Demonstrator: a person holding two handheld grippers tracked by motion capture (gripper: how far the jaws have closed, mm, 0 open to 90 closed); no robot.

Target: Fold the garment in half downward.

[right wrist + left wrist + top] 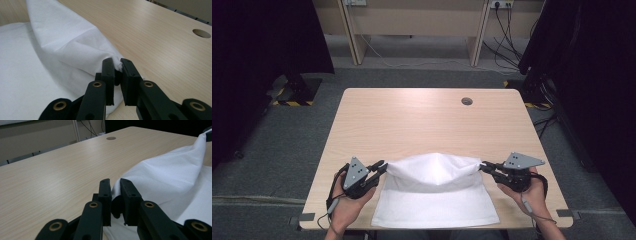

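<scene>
Clearly, the high view shows a fold in progress. A white towel (pixel 437 192) lies at the near edge of the desk (pixel 412 115), and its far edge is lifted off the wood, stretched between the two tools. The left hand-held gripper (pixel 382 167) pinches the far left corner, and the right hand-held gripper (pixel 484 166) pinches the far right corner. The cloth sags a little in the middle between them, while the near half rests flat on the desk.

Next, in the left gripper view, the left hand-held gripper (pixel 115 185) has its jaws narrow, with a corner of the towel (pixel 170 180) clamped between them. The cloth rises from the jaws toward the right of this view.

Then, in the right gripper view, the right hand-held gripper (pixel 117 65) is also closed narrow on a bunched corner of the towel (pixel 62 42), and bare desk (pixel 162 37) lies beyond it.

I judge that the step in hand is carrying the lifted far edge over the near half. The next move calls for both hands to travel together toward the person, at the same height and keeping the edge taut, so that the corners come down on the near corners before the jaws let go.
</scene>
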